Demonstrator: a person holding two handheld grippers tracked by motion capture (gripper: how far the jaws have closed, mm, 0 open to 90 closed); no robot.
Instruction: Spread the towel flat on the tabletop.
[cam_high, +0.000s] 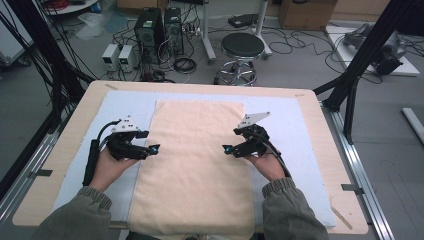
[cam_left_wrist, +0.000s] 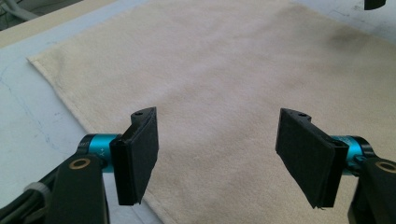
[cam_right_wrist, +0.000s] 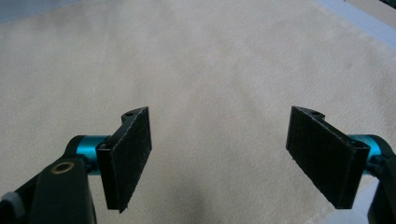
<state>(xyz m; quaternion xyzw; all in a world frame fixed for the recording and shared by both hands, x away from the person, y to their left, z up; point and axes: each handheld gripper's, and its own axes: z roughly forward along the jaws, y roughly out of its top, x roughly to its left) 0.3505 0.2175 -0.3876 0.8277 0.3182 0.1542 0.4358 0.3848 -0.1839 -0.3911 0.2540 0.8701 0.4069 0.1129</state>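
Note:
A cream towel (cam_high: 195, 165) lies flat, lengthwise down the middle of the table, on a pale blue-white mat (cam_high: 295, 130). My left gripper (cam_high: 154, 148) hovers at the towel's left edge, pointing inward; its jaws stand wide apart with nothing between them, over the towel (cam_left_wrist: 224, 70). Opposite it, my right gripper (cam_high: 227, 149) sits just inside the towel's right edge, pointing left, also open and empty above the cloth (cam_right_wrist: 210, 70). Black pads (cam_left_wrist: 140, 154) (cam_right_wrist: 128, 154) face each other across bare towel.
The wooden table (cam_high: 325, 150) is bordered by metal rails. Beyond its far edge stand a black stool (cam_high: 242, 47), computer towers (cam_high: 150, 30) and tangled cables on the floor. Black frame posts (cam_high: 360, 60) rise at the right. The person's sleeves enter at the bottom.

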